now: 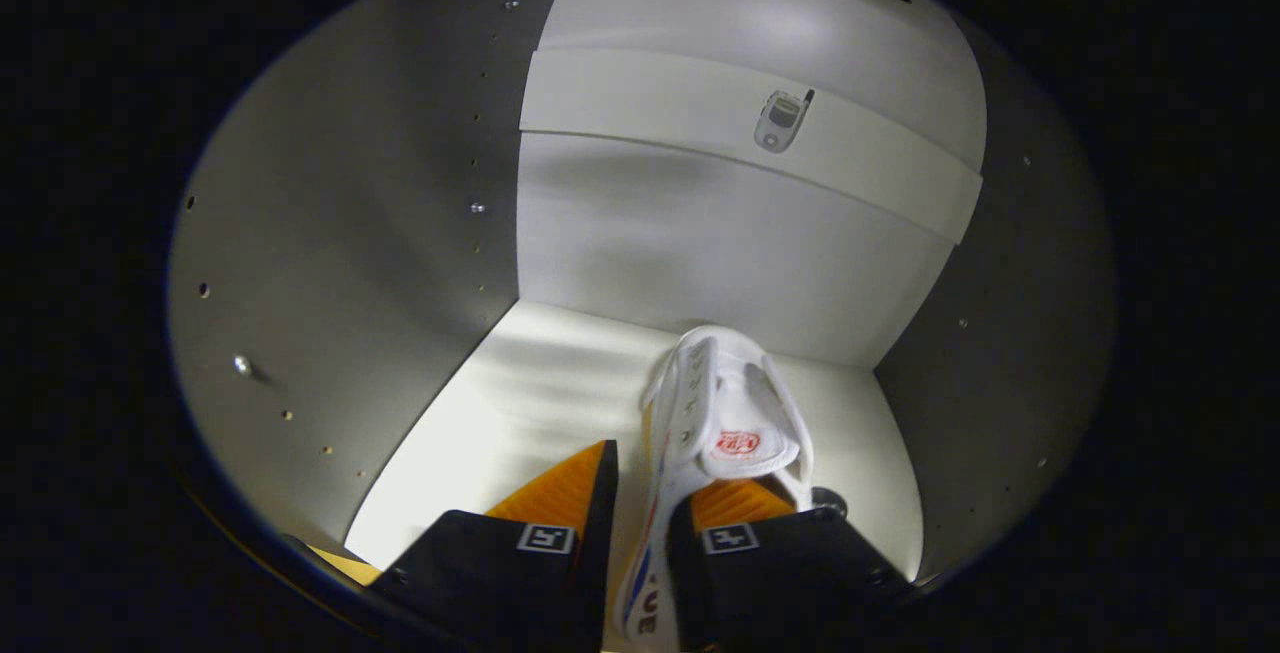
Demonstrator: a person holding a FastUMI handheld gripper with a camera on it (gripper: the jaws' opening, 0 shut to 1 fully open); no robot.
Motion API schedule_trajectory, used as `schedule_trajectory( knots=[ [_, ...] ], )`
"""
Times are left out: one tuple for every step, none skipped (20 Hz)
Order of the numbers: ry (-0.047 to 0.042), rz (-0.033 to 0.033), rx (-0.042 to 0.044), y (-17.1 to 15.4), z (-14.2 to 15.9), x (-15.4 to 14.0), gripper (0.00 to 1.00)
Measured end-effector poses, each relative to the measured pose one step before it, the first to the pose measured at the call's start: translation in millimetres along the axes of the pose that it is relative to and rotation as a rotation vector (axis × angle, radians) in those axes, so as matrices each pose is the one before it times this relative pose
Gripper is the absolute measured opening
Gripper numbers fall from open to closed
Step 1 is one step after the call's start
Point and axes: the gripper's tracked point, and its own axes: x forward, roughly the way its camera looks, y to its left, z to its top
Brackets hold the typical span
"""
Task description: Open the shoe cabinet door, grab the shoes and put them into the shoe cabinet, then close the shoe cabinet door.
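Inside the cabinet (690,233) — claw (650,493) gripping the shoe (725,413).

My camera rides on my tool (640,503) and looks forward along its fingers, very near, into the shoe cabinet (700,233) ahead.

Shoe (715,413): heel and sole hidden behind the gripper (640,493); contact of the jaws on the side wall cannot be told.
Dark round part (828,501): half covered by the right finger; kind not told.
Cabinet floor (520,403): front edge cut off.
Sticker (782,120) on back rail: too small for detail.
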Motion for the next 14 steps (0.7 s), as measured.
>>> schedule_trajectory(
  knots=[
    [-0.00721,0.00988,0.02556,2.03,1.58,-6.56,0.36],
    [-0.00631,0.00454,0.02189,0.82,1.17,-6.91,0.44],
    [-0.00567,0.0106,0.01706,2.39,0.54,-6.11,0.45],
    [-0.00803,0.01041,0.01167,1.67,0.7,-9.57,0.48],
    [-0.00831,0.01531,0.00988,2.98,0.66,-10.55,0.52],
    [-0.01399,0.00412,0.00865,1.24,1.53,-8.74,0.66],
    [-0.0159,0.00944,0.01103,1.56,2.72,-11.21,0.81],
    [-0.01758,-0.00474,0.01045,-0.74,1.64,-10.07,0.95],
    [-0.02111,-0.00416,0.00633,-1.34,3.6,-12.07,0.99],
    [-0.03186,-0.00919,0.00033,-2.73,4.53,-10.41,0.99],
    [-0.03459,-0.00666,-0.00371,-1.95,6.29,-13.62,0.99],
    [-0.03504,-0.00452,0.00008,-0.73,6.21,-14.31,0.99],
    [-0.03604,-0.00949,-0.00068,-1.12,8.29,-17.07,0.99],
    [-0.03342,-0.01917,0.00119,-4.1,7.65,-17.09,0.99]
  ],
)
